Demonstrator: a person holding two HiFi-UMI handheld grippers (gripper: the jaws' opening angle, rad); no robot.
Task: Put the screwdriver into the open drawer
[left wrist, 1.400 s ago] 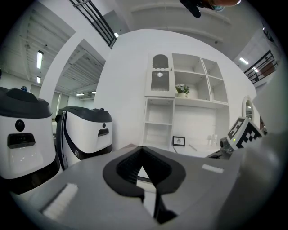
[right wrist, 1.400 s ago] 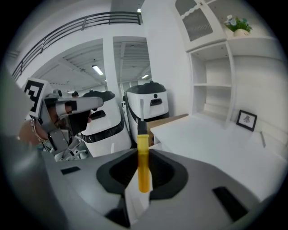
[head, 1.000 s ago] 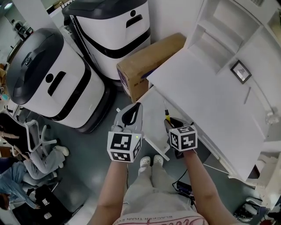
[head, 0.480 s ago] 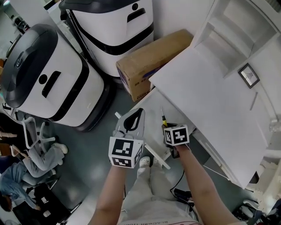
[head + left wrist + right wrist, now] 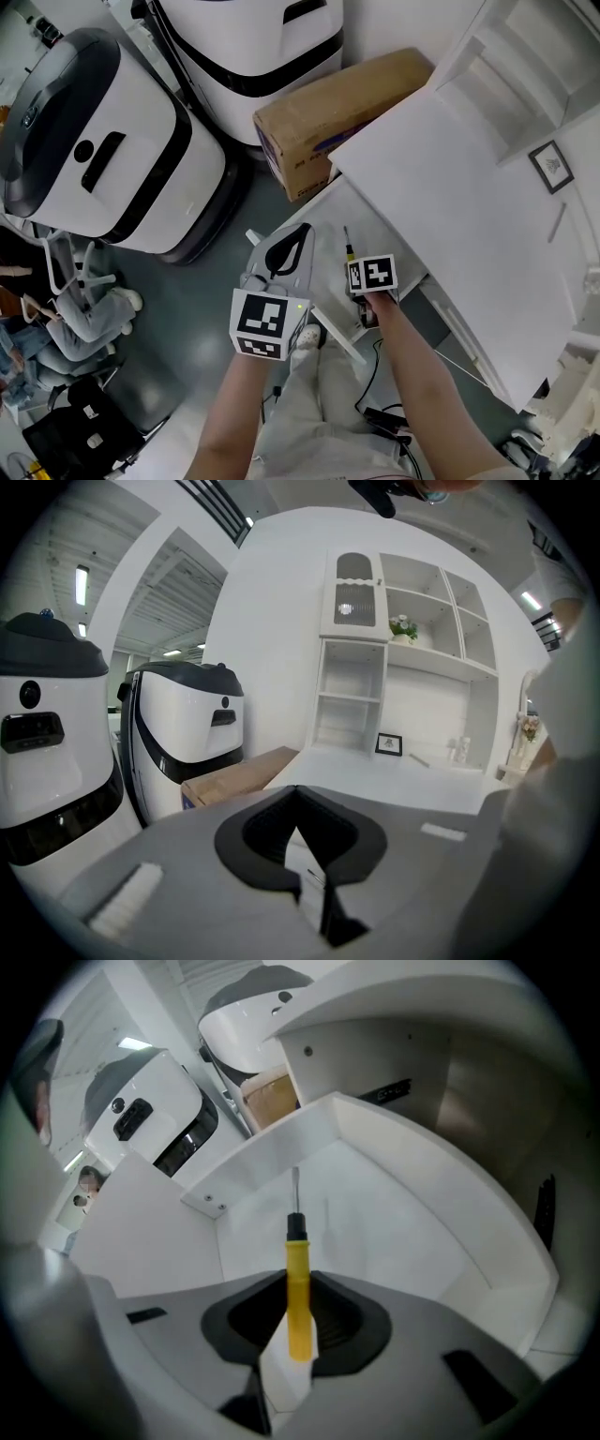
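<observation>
Lower than a second ago, our right gripper (image 5: pixel 298 1283) has sunk over the open drawer (image 5: pixel 403 1204), fingers clamped on the yellow handle of the screwdriver (image 5: pixel 297 1255), whose shaft points into the drawer. Just left, our left gripper (image 5: pixel 298 232) has its fingers closed on nothing.

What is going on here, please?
A person holds a gripper in each hand. The right gripper is shut on a yellow-handled screwdriver, whose tip points down into the open white drawer. The screwdriver is not yet released. The left gripper is shut and empty, and takes no part.
</observation>
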